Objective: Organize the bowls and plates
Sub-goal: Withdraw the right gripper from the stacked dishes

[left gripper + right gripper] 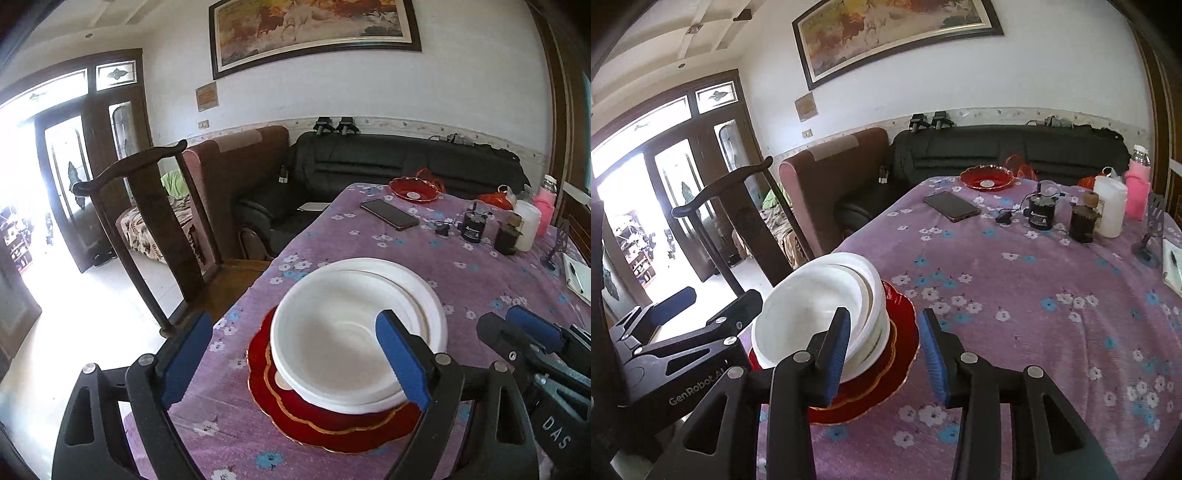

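Note:
A stack of white bowls sits tilted on red gold-rimmed plates near the left edge of the purple flowered tablecloth. My left gripper is open wide in front of the stack, its blue pads clear of the bowls. My right gripper is open at the stack's right side, nothing pressed between its pads. Each gripper shows in the other's view, the right one and the left one. A red bowl stands at the table's far end.
A phone, a black can, a dark jar, a white container, a pink bottle and a notebook with pen lie toward the far and right side. A wooden chair stands left of the table.

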Demonstrator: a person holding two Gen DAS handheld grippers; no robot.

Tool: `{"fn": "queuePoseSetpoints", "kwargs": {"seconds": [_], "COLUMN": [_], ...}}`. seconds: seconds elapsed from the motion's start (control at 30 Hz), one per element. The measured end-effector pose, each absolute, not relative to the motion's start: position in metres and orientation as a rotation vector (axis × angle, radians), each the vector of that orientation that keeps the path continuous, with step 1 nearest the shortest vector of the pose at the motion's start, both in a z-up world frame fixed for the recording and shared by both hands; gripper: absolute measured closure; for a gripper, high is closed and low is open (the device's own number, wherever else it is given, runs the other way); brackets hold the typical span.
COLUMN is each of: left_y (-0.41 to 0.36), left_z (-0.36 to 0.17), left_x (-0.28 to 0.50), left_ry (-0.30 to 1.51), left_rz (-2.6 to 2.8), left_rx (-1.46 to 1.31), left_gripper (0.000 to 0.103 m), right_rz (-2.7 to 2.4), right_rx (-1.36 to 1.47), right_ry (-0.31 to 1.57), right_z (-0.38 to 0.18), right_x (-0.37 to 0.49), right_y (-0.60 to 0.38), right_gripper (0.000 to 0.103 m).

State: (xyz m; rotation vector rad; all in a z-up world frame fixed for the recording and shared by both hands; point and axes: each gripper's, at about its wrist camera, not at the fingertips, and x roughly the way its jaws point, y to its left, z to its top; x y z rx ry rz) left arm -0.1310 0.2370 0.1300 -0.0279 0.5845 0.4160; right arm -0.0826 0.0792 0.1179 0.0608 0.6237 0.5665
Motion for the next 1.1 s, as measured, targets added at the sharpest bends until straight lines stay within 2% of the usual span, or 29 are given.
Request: {"fn": "queuePoseSetpoints", "kwargs": {"seconds": [0.27,1.1], "left_y": [0.217,0.218], "left_z": [0.131,0.124], "left_x": [-0.136,-0.141], "left_ry": [0.589,0.606], "left_rz": [0.376,0.335], "left_rx": [-0.021,-0.067], "left_gripper": [0.013,0.013], "right_rz": [0.557,0.505], "right_rx": [0.061,0.025], "right_ry": [0.61,0.618], "right_z": [0.115,0.104], "right_x": [-0.098,-0.107], "right_y": [0.065,0.064], "right_gripper": [0.054,0.053]}}
